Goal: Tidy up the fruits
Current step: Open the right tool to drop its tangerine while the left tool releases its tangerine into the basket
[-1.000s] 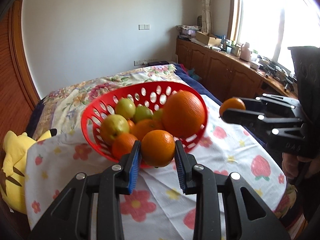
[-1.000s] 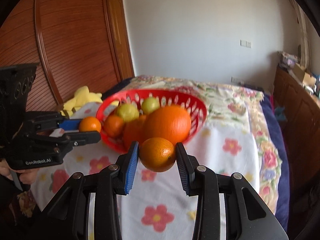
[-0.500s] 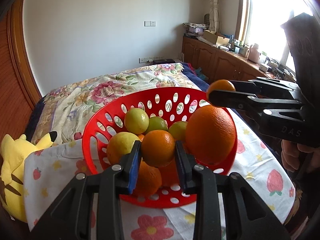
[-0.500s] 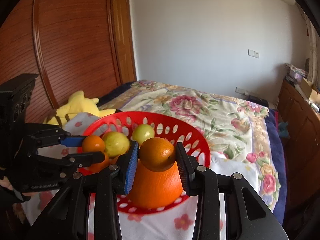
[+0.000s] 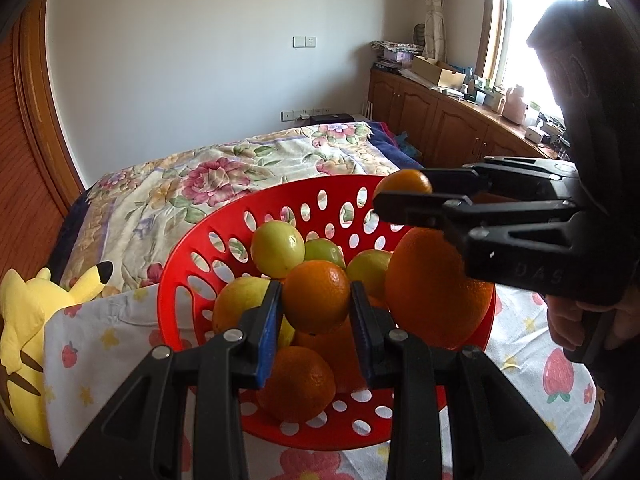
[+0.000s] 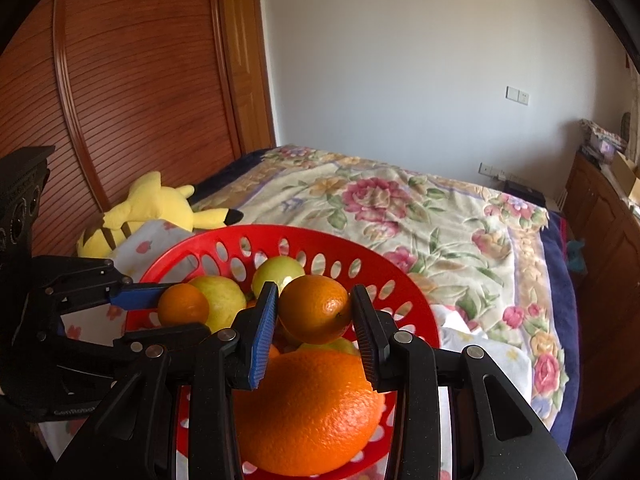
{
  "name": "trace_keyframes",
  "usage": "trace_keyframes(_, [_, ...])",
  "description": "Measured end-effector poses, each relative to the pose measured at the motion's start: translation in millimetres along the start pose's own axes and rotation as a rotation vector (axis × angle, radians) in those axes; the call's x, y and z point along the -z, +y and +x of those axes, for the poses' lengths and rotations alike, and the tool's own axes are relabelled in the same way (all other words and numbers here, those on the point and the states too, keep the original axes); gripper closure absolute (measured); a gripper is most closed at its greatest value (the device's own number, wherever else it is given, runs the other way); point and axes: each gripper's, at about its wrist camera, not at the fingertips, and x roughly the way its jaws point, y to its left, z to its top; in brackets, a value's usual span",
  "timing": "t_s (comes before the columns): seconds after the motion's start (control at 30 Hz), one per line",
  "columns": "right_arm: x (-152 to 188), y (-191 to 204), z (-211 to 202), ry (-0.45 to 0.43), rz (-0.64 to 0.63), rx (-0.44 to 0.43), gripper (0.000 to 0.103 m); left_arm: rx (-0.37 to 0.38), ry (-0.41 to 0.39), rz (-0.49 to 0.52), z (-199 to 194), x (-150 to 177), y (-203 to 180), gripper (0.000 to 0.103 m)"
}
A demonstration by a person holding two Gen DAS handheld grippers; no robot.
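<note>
A red perforated basket (image 5: pixel 180 280) holds a big orange (image 5: pixel 436 292), several smaller oranges and yellow-green fruits (image 5: pixel 278 246). My left gripper (image 5: pixel 316 295) is shut on a small orange (image 5: pixel 316 300), held just above the fruit pile. From the right, my right gripper (image 5: pixel 400 191) reaches over the far rim, shut on another small orange (image 5: pixel 404 181). The right wrist view shows that gripper (image 6: pixel 314 306) clamping its orange (image 6: pixel 314 310) above the big orange (image 6: pixel 308 412) in the basket (image 6: pixel 400 276). The left gripper (image 6: pixel 182 311) enters from the left with its orange (image 6: pixel 182 304).
The basket stands on a flower-printed cloth (image 5: pixel 520 344). A yellow plush toy (image 5: pixel 24 320) (image 6: pixel 148 208) lies at the cloth's left edge. A bed with a floral quilt (image 6: pixel 400 208) is behind, wooden cabinets (image 5: pixel 440 120) are at the right, and a hand (image 5: pixel 568 320) grips the right tool.
Both grippers have moved forward with their oranges, from in front of the basket to over it. The fruit pile now lies right under them. Both stay shut on their oranges.
</note>
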Motion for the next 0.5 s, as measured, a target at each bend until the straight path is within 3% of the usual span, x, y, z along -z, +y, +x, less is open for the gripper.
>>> trace_keyframes(0.5, [1.5,13.1,21.3,0.046,-0.025,0.008,0.066,-0.017,-0.043,-0.033,-16.0,-0.3,6.5,0.068])
